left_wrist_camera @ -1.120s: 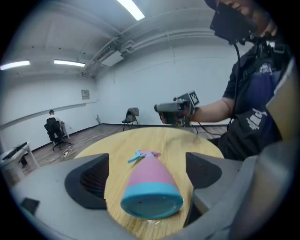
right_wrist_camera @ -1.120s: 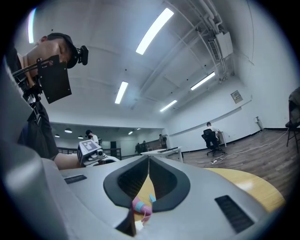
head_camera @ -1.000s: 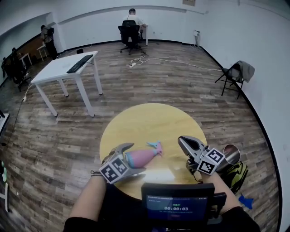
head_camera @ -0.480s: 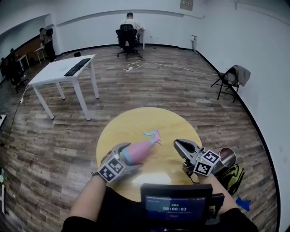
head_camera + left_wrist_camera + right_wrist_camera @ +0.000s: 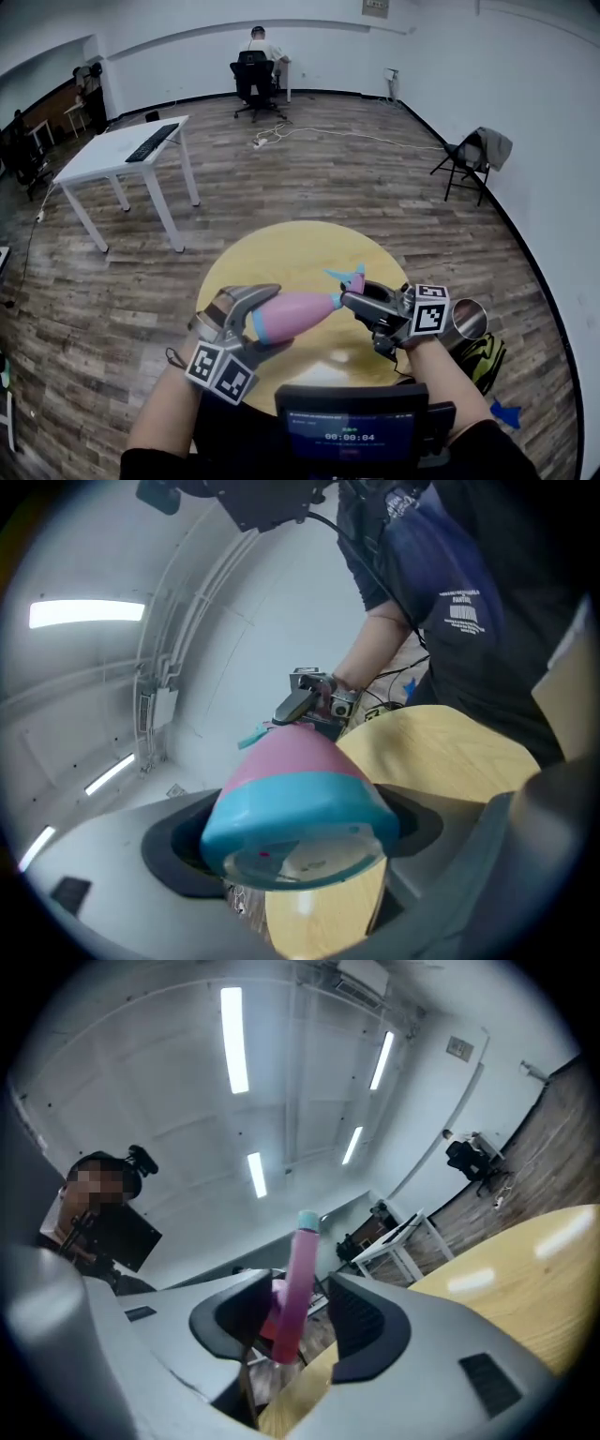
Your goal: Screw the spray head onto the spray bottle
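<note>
Over the near half of the round table (image 5: 281,246), head view: the left gripper (image 5: 268,319) is clamped on the blue base of the spray bottle (image 5: 300,314), which is held higher than a second ago. The right gripper (image 5: 357,298), then well apart, is now at the spray head (image 5: 349,278). A metal cup (image 5: 467,319) stands just past the table's right edge; the far half gives open room.

Left gripper view: both pads press the bottle's base.

Right gripper view: the jaws have just been opening and stand apart, with the spray head's pink part between them.
</note>
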The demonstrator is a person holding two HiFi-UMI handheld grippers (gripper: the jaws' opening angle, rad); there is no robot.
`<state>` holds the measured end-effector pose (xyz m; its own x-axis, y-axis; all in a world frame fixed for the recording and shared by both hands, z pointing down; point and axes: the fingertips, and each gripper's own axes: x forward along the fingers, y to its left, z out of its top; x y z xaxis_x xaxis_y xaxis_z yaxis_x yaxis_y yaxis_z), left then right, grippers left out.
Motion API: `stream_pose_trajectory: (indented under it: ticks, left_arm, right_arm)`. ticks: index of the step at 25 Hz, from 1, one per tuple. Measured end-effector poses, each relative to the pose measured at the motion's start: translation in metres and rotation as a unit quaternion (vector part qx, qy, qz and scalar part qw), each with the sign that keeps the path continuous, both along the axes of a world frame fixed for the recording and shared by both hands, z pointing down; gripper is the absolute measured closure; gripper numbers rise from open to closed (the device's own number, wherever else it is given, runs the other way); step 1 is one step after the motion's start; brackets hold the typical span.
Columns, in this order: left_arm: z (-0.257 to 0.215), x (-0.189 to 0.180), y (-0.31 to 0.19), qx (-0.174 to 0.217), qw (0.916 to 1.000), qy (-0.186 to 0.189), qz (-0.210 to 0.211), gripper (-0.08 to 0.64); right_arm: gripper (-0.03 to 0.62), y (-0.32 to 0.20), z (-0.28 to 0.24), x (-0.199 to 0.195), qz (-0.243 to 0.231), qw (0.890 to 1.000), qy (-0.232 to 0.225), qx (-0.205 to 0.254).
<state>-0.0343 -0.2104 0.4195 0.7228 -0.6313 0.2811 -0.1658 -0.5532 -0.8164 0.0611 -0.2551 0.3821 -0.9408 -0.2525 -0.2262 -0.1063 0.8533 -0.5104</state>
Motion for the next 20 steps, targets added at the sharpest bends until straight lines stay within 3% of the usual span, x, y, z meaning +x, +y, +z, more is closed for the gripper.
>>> stream_pose_trajectory:
  ticks: [2, 5, 9, 12, 14, 15, 16, 17, 19, 20]
  left_arm:
    - [0.001, 0.002, 0.006, -0.015, 0.9998, 0.008, 0.008, 0.052]
    - [0.0, 0.003, 0.012, -0.079, 0.9953, 0.049, 0.028, 0.054]
    - [0.002, 0.001, 0.013, -0.14, 0.9865, 0.064, 0.057, 0.056]
    - [0.008, 0.002, 0.017, -0.201, 0.9737, 0.071, 0.08, 0.057]
    - [0.01, 0.005, 0.023, -0.265, 0.9552, 0.083, 0.103, 0.057]
    - [0.012, 0.007, 0.028, -0.309, 0.939, 0.093, 0.118, 0.057]
    - [0.014, 0.007, 0.033, -0.365, 0.9155, 0.106, 0.133, 0.057]
    - [0.016, 0.007, 0.04, -0.428, 0.8831, 0.12, 0.149, 0.057]
    - [0.015, 0.005, 0.05, -0.551, 0.7986, 0.159, 0.181, 0.057]
    - [0.011, 0.004, 0.052, -0.591, 0.762, 0.184, 0.192, 0.057]
  right_arm:
    - [0.463, 0.016, -0.007, -0.001, -0.028, 0.999, -0.011, 0.018]
    - [0.474, 0.03, -0.019, 0.0, -0.051, 0.997, -0.033, 0.047]
    - [0.469, 0.033, -0.017, -0.001, -0.046, 0.996, -0.017, 0.071]
    - [0.468, 0.041, -0.017, -0.001, -0.045, 0.995, -0.011, 0.085]
    - [0.468, 0.047, -0.02, -0.002, -0.049, 0.993, -0.01, 0.11]
    - [0.468, 0.051, -0.022, -0.004, -0.054, 0.99, -0.01, 0.128]
    - [0.468, 0.057, -0.025, -0.005, -0.061, 0.987, -0.011, 0.148]
    - [0.468, 0.063, -0.028, -0.007, -0.069, 0.983, -0.009, 0.169]
    - [0.469, 0.073, -0.029, -0.011, -0.08, 0.977, 0.001, 0.199]
    - [0.469, 0.073, -0.028, -0.012, -0.079, 0.976, 0.005, 0.202]
